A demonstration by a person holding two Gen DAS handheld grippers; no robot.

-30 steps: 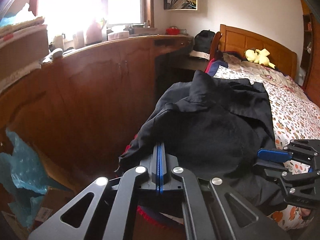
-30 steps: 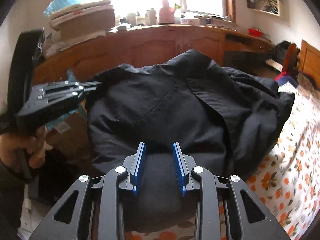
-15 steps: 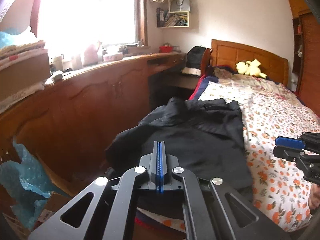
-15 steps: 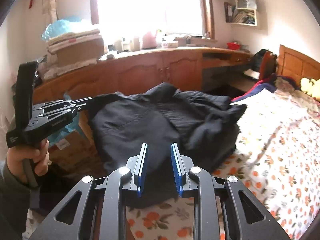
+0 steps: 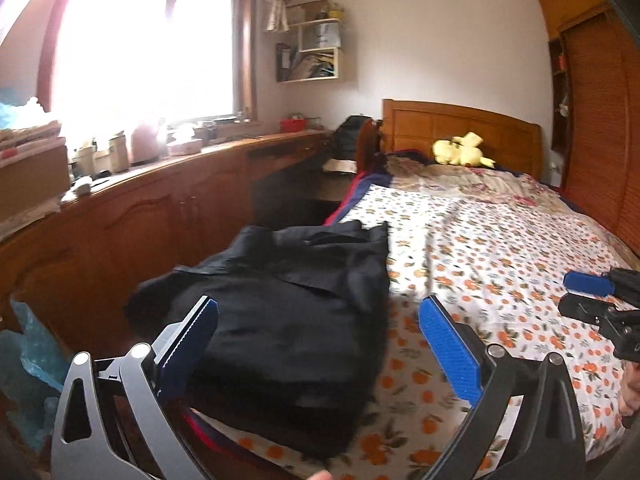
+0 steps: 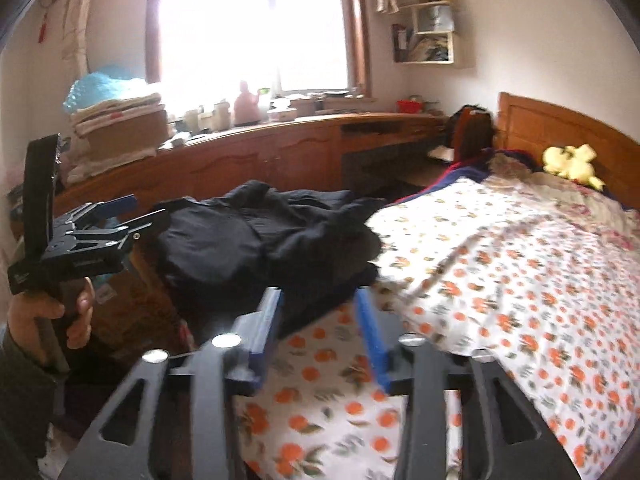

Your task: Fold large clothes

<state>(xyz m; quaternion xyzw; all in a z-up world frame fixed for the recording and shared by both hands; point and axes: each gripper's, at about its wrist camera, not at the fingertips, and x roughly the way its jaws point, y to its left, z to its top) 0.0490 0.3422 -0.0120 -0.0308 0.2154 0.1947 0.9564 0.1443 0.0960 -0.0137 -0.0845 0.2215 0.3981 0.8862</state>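
At the bed's [image 5: 500,248] left edge, the dark garment [image 5: 288,312] is lying bunched; both tools, left tool [image 5: 318,326] and right tool [image 6: 318,322], are opening, gripping nothing, and should be regrasping opposite corners evenly.

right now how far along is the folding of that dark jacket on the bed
Done: the dark jacket lies in a compact bundle at the bed's edge. In hand: nothing; the left claw and right claw are opening, empty. Left: it looks rumpled, so perhaps a tidying pass.
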